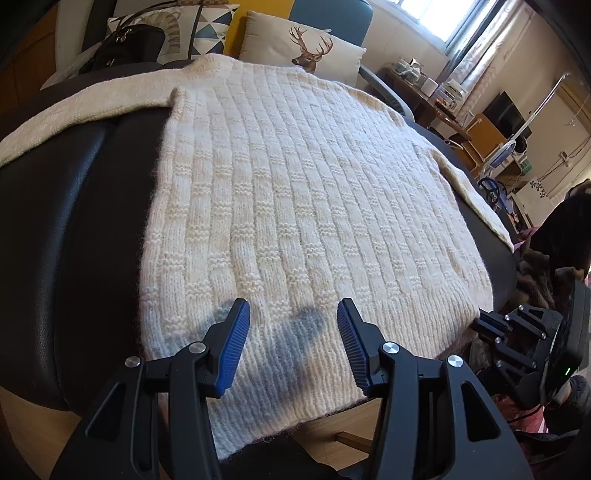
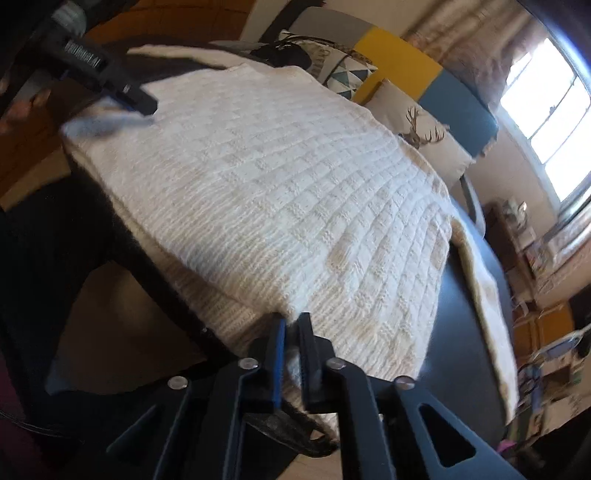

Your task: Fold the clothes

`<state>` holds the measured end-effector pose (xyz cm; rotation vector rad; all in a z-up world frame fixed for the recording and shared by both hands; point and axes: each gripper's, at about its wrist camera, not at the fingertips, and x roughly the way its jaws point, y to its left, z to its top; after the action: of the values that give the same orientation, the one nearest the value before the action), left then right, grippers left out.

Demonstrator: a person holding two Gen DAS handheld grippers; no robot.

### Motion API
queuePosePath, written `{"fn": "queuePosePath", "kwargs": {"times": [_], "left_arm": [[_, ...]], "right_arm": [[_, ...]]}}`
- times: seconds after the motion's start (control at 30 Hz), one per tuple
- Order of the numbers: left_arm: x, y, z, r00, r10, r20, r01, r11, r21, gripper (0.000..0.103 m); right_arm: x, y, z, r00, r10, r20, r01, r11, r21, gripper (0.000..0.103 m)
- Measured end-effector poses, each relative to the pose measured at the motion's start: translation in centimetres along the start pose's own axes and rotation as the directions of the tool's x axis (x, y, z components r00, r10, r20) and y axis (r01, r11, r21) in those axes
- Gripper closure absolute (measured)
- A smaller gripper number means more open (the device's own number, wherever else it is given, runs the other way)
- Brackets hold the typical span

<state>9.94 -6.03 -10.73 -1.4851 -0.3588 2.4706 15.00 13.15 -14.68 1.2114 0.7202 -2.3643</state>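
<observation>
The right wrist view is smeared by motion, so the room edges and the knit pattern of the cream sweater (image 2: 277,192) are hard to read there. The sweater's near hem droops over the desk edge and its right sleeve (image 1: 480,199) trails off the far side, partly cut from sight. The right gripper (image 2: 291,354) has its fingers clenched on the sweater's hem corner, a little knit showing between the blue pads. The left gripper (image 1: 293,343) hangs just above the hem with fingers spread and released, nothing between them.

Beyond the sweater lie a deer-print cushion (image 1: 306,48), a patterned cushion (image 1: 207,29) and a black bag (image 1: 129,44). The sweater lies flat on a dark padded desk (image 1: 74,221); a bright window (image 2: 546,110) lights the cluttered room.
</observation>
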Motion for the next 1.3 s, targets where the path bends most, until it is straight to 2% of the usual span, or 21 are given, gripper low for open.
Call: {"fn": "queuePosePath", "kwargs": {"times": [0.1, 0.2, 0.27, 0.33, 0.4, 0.43, 0.5, 0.57, 0.6, 0.63, 0.73, 0.77, 0.8, 0.87, 0.93, 1.0, 1.07, 1.13, 1.17, 1.23, 1.3], "left_arm": [[0.0, 0.1, 0.0, 1.000, -0.004, 0.001, 0.004, 1.000, -0.002, 0.051], [-0.3, -0.1, 0.2, 1.000, -0.004, 0.011, 0.004, 1.000, 0.009, 0.051], [-0.5, -0.2, 0.3, 1.000, 0.001, 0.017, -0.001, 1.000, 0.026, 0.051], [-0.5, -0.3, 0.3, 1.000, 0.007, 0.017, -0.007, 0.999, 0.038, 0.051], [0.0, -0.1, 0.4, 1.000, 0.015, 0.009, -0.015, 0.999, 0.041, 0.051], [0.2, 0.0, 0.4, 1.000, 0.020, 0.005, -0.020, 0.999, 0.038, 0.051], [0.5, 0.1, 0.7, 1.000, 0.027, 0.002, -0.027, 0.999, 0.040, 0.051], [0.3, 0.0, 1.2, 0.997, 0.071, 0.022, -0.073, 0.995, 0.074, 0.051], [0.6, 0.0, 1.5, 0.994, 0.110, 0.022, -0.112, 0.989, 0.095, 0.051], [1.0, 0.2, 1.7, 0.991, 0.133, 0.013, -0.134, 0.986, 0.104, 0.051], [1.6, 0.7, 2.1, 0.989, 0.145, -0.001, -0.144, 0.984, 0.108, 0.051], [1.5, 0.5, 2.1, 0.988, 0.152, 0.000, -0.151, 0.981, 0.120, 0.051], [1.5, 0.4, 2.1, 0.988, 0.157, 0.002, -0.156, 0.980, 0.127, 0.051], [1.4, 0.6, 2.2, 0.990, 0.143, 0.011, -0.143, 0.984, 0.107, 0.051], [0.5, 0.3, 2.1, 0.994, 0.102, 0.043, -0.106, 0.991, 0.085, 0.051], [-0.2, -0.3, 2.4, 0.994, 0.066, 0.083, -0.072, 0.995, 0.075, 0.050], [0.1, -0.8, 2.7, 0.994, 0.077, 0.074, -0.084, 0.992, 0.095, 0.051], [0.9, -0.8, 2.0, 0.992, 0.124, 0.036, -0.128, 0.982, 0.142, 0.051], [1.4, -0.7, 1.7, 0.989, 0.149, 0.015, -0.149, 0.974, 0.170, 0.051], [1.1, -0.5, 0.8, 0.983, 0.181, 0.021, -0.181, 0.959, 0.217, 0.051], [0.7, -0.2, 0.7, 0.982, 0.186, 0.016, -0.185, 0.958, 0.220, 0.051]], "right_arm": [[0.1, -1.5, 0.4, 0.996, 0.086, -0.023, -0.083, 0.991, 0.106, 0.099], [-0.8, -2.8, 1.0, 0.977, 0.213, 0.007, -0.210, 0.956, 0.205, 0.099], [-2.4, -4.0, 1.2, 0.945, 0.323, 0.055, -0.326, 0.912, 0.250, 0.100], [-3.9, -5.0, 1.2, 0.900, 0.423, 0.103, -0.435, 0.860, 0.268, 0.100], [-3.4, -4.9, 0.5, 0.896, 0.442, 0.045, -0.439, 0.864, 0.247, 0.100], [-2.4, -4.5, 0.1, 0.911, 0.413, -0.023, -0.399, 0.892, 0.214, 0.100], [-0.7, -3.6, -0.7, 0.912, 0.391, -0.124, -0.370, 0.915, 0.164, 0.100], [-0.2, -2.7, -0.9, 0.890, 0.414, -0.192, -0.400, 0.910, 0.109, 0.099], [-0.3, -2.2, -0.7, 0.890, 0.405, -0.209, -0.398, 0.914, 0.076, 0.099], [-0.1, -2.2, -0.5, 0.881, 0.416, -0.226, -0.409, 0.909, 0.081, 0.099], [0.1, -2.2, -0.5, 0.816, 0.501, -0.289, -0.496, 0.863, 0.095, 0.095], [-0.2, -2.5, -0.5, 0.782, 0.548, -0.296, -0.544, 0.833, 0.103, 0.092], [-0.9, -3.2, -0.4, 0.790, 0.556, -0.259, -0.547, 0.830, 0.110, 0.091], [-1.6, -6.6, 0.1, 0.815, 0.565, -0.134, -0.524, 0.815, 0.250, 0.091], [-1.8, -9.8, 0.7, 0.863, 0.505, -0.019, -0.464, 0.806, 0.368, 0.090], [-0.9, -11.7, 1.5, 0.921, 0.389, -0.012, -0.346, 0.832, 0.434, 0.090], [1.3, -12.8, 1.7, 0.944, 0.327, -0.053, -0.259, 0.828, 0.498, 0.090], [3.4, -12.2, 1.4, 0.926, 0.355, -0.132, -0.253, 0.839, 0.483, 0.088], [3.8, -11.3, 1.1, 0.916, 0.355, -0.185, -0.252, 0.871, 0.421, 0.089], [3.0, -9.9, 0.6, 0.908, 0.328, -0.262, -0.254, 0.926, 0.278, 0.091], [2.9, -10.1, -0.2, 0.897, 0.271, -0.350, -0.202, 0.954, 0.222, 0.095]]}}
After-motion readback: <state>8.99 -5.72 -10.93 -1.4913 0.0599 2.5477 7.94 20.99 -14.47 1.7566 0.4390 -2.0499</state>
